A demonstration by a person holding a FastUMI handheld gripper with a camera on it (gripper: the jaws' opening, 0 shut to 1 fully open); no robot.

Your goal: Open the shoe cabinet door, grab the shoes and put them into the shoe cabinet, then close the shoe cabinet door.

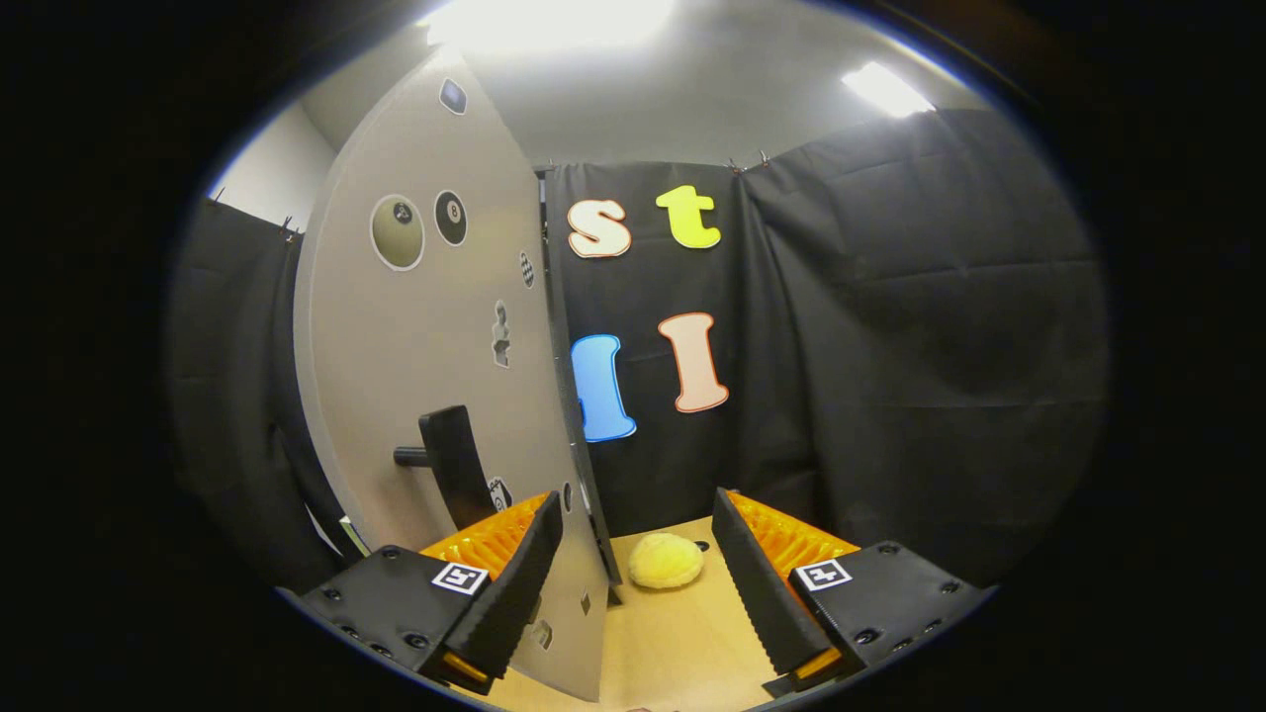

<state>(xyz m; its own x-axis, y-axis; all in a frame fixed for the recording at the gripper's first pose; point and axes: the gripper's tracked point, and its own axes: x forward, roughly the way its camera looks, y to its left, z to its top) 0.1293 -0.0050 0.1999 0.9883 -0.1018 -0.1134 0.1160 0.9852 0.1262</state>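
Spread wide, hand-held gripper (638, 583) straddles the cabinet door's (435, 326) edge; yellow shoe (666, 561) just beyond

cabinet door (435, 376) hides interior, stickers perhaps unreadable

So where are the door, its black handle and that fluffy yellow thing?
Door (415, 336): gripper view, on its flat grey face, standing edge-on between the open fingers.
Handle (450, 460): gripper view, on the black grip.
Yellow thing (666, 561): gripper view, on its fuzzy top, lying on the wooden surface beyond the fingers.
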